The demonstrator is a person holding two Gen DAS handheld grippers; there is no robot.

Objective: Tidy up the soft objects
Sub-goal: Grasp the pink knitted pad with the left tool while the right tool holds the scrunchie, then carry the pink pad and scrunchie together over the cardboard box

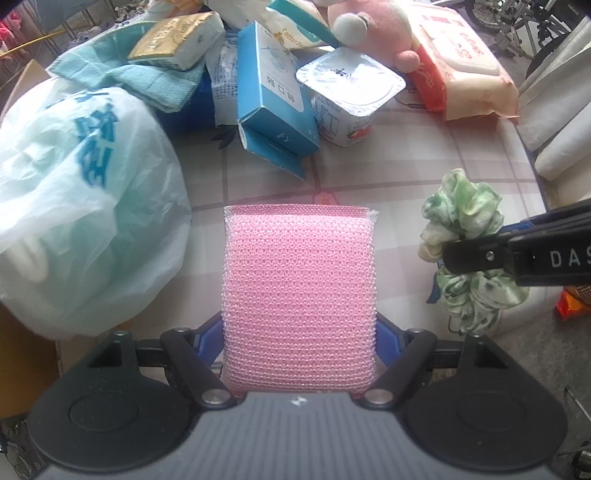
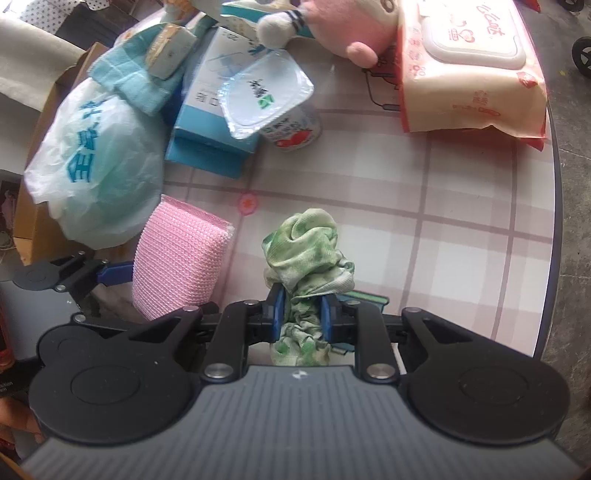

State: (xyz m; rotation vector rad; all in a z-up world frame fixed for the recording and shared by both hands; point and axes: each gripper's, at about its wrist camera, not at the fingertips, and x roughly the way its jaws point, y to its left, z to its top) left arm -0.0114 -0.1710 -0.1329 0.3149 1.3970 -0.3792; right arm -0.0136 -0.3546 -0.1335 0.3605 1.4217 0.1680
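Between the blue pads of my left hand-held gripper (image 1: pixel 300 328) sits the pink sponge (image 1: pixel 300 295), gripped by its sides above the checked surface (image 2: pixel 443 206); my right hand-held gripper (image 2: pixel 303 314) is closed tight on the green scrunchie (image 2: pixel 308 258), just beside the sponge; behind them crowd a plastic bag (image 1: pixel 81 206), a blue box (image 1: pixel 273 103), a yogurt cup (image 1: pixel 347 96), a wipes pack (image 2: pixel 472 74) and a pink plush toy (image 1: pixel 376 26).
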